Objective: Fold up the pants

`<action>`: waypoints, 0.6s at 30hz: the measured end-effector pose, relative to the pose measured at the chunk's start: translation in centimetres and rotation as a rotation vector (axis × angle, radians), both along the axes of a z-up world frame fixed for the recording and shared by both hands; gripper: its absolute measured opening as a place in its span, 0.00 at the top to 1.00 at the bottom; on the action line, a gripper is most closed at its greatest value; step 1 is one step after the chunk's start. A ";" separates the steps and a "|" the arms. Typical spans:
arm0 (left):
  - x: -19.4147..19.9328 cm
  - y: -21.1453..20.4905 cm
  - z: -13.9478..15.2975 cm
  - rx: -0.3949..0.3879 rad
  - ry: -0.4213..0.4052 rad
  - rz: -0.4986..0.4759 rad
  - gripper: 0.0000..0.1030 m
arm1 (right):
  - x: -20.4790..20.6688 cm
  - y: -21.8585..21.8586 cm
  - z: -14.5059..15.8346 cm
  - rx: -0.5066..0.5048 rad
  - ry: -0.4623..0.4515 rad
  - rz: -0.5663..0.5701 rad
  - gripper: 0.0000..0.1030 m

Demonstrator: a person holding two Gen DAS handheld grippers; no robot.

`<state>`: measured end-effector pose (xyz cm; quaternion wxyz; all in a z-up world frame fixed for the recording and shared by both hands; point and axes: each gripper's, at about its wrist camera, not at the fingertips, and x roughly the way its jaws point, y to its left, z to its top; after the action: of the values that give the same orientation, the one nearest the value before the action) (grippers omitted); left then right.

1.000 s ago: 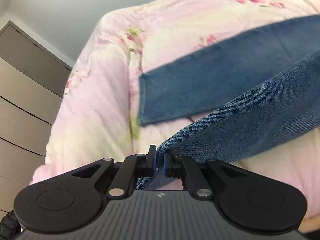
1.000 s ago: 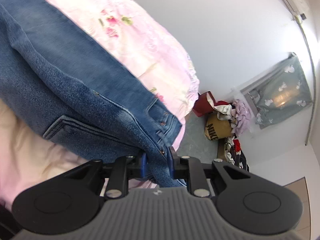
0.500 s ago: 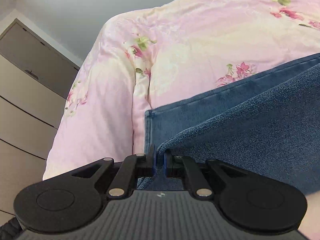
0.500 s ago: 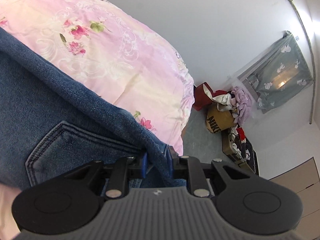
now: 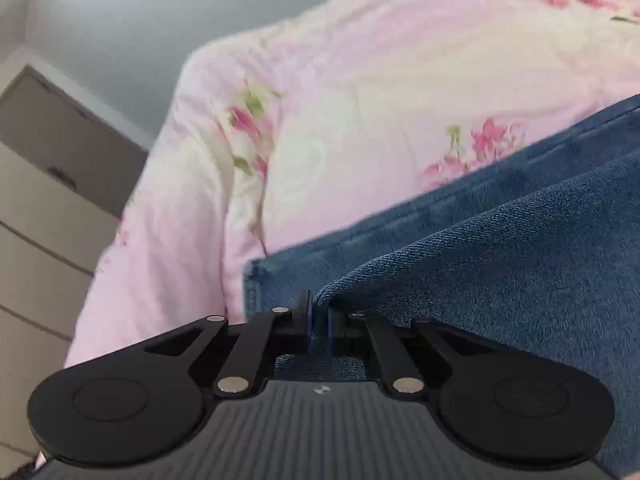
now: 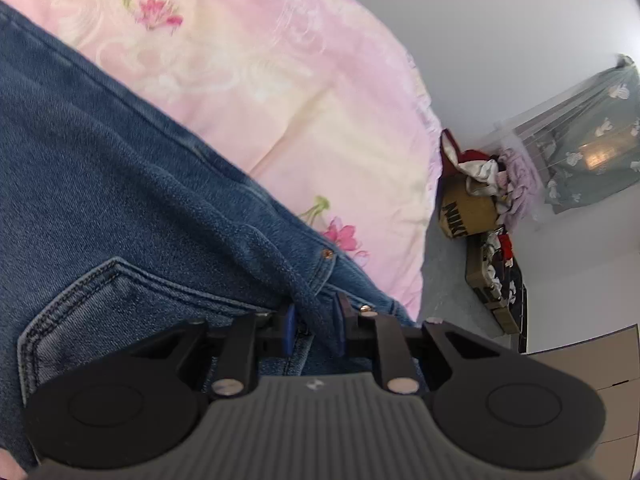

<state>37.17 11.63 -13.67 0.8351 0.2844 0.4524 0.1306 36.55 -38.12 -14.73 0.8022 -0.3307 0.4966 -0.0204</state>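
The left gripper (image 5: 319, 320) is clamped tight on a fold of the blue denim pants (image 5: 500, 280), its blue pads pinching the cloth edge with almost no gap between them. From that pinch the upper layer of denim spreads away to the right of the gripper, lying over a lower layer whose hemmed end shows just beyond the fingers. Both layers rest on the pink floral quilt (image 5: 360, 120), which covers the bed and rises behind the pants. Past the quilt's left edge stands a pale chest of drawers (image 5: 48, 216) against a grey wall (image 5: 120, 32).

The right gripper (image 6: 315, 326) holds the pants (image 6: 120, 168) near the waist, a thick bunch of denim pressed between its pads, so the jaws stand a little apart around the cloth. Just left of the gripper a stitched back pocket (image 6: 80, 308) faces up; a copper rivet (image 6: 328, 254) sits just beyond the fingers. The denim lies on the quilt (image 6: 280, 80), near its right edge. Beyond that edge, on the floor, a brown cardboard box (image 6: 468, 212) is heaped with clothes, and farther still a grey patterned curtain (image 6: 588, 140) hangs by the wall.
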 end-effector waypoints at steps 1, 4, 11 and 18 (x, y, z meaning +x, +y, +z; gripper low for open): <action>-0.1 0.1 0.7 -0.003 -0.013 -0.007 0.93 | -0.2 -0.1 0.9 0.008 -0.019 -0.004 0.87; 1.0 1.0 1.6 -0.028 -0.008 0.014 0.93 | 0.6 -0.8 2.7 0.035 -0.041 -0.045 0.87; 4.4 0.4 -2.5 0.046 0.077 -0.009 0.93 | 3.7 0.0 -0.1 0.007 0.014 -0.056 0.87; 6.0 0.9 -6.6 0.050 0.114 0.003 0.91 | 4.7 0.0 -3.2 0.000 0.043 -0.065 0.85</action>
<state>43.15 12.53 -20.27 0.8004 0.3112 0.4964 0.1269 41.23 -38.12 -17.89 0.7903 -0.3148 0.5242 -0.0396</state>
